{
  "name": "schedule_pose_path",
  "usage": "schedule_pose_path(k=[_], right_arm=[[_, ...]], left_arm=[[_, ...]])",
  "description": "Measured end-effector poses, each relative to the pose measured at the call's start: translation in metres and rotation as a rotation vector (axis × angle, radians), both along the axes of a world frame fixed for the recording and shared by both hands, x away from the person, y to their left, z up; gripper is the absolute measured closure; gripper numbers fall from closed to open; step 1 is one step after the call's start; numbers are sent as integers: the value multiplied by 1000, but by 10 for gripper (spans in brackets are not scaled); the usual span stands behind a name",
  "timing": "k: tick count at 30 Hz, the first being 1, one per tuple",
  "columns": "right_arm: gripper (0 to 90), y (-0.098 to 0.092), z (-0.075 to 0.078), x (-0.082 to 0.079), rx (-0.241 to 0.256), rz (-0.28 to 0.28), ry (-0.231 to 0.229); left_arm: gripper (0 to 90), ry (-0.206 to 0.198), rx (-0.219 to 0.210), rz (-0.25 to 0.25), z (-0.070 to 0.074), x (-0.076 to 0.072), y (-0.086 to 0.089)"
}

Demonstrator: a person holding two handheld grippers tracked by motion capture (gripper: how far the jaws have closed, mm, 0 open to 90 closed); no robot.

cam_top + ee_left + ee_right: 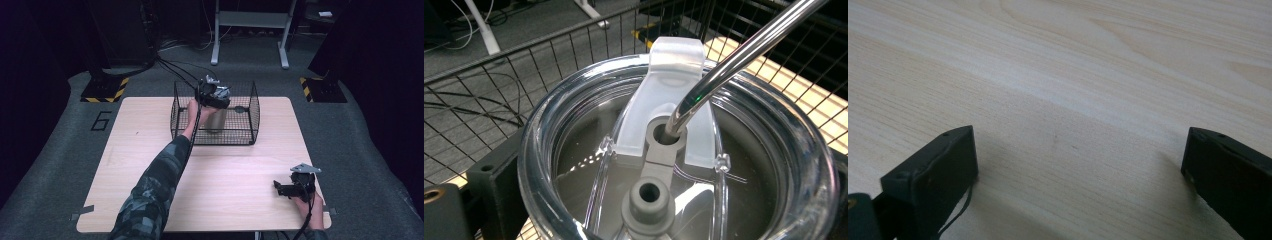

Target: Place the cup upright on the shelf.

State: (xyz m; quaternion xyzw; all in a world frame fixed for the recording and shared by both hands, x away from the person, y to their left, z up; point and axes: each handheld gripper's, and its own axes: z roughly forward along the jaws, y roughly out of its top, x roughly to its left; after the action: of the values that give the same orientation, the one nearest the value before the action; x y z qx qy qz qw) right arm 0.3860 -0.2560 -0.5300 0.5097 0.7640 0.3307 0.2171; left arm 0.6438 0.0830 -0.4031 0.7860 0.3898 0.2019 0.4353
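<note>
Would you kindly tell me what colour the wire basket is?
Black; the wire basket shows best in the high view.

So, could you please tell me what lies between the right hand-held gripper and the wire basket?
Only bare wooden table separates the right hand-held gripper from the wire basket, as the high view shows.

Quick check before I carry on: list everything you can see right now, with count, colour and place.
Tumbler: one, steel-grey, inside the basket, clear lid on top.
Lid: one, clear plastic with grey stoppers, on the tumbler.
Straw: one, shiny metal, through the lid's hole.
Wire basket: one, black, far middle of the table.
Table: one, light wood.
Hazard-striped bases: two, black and yellow, on the floor beyond the table.
White frame: one, on the floor at the back.
Left tool: one, black, at the tumbler's top, in the basket.
Right tool: one, black, jaws wide apart, low over the table's near right corner.
</note>
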Motion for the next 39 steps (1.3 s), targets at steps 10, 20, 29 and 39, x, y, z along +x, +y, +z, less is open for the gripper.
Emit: schedule_pose_path(k=[10, 20, 29, 39], right_arm=[[11, 0, 0, 0, 0, 1, -1], [11, 0, 0, 0, 3, -5, 0], [12, 0, 0, 0, 2, -3, -1], [11, 0, 0, -1, 0, 2, 4]], left_arm=[[37, 21, 7, -15, -2, -3, 8], [35, 37, 53, -29, 0, -11, 10], [27, 43, 39, -33, 1, -13, 13], [0, 48, 38, -23, 15, -25, 19]])
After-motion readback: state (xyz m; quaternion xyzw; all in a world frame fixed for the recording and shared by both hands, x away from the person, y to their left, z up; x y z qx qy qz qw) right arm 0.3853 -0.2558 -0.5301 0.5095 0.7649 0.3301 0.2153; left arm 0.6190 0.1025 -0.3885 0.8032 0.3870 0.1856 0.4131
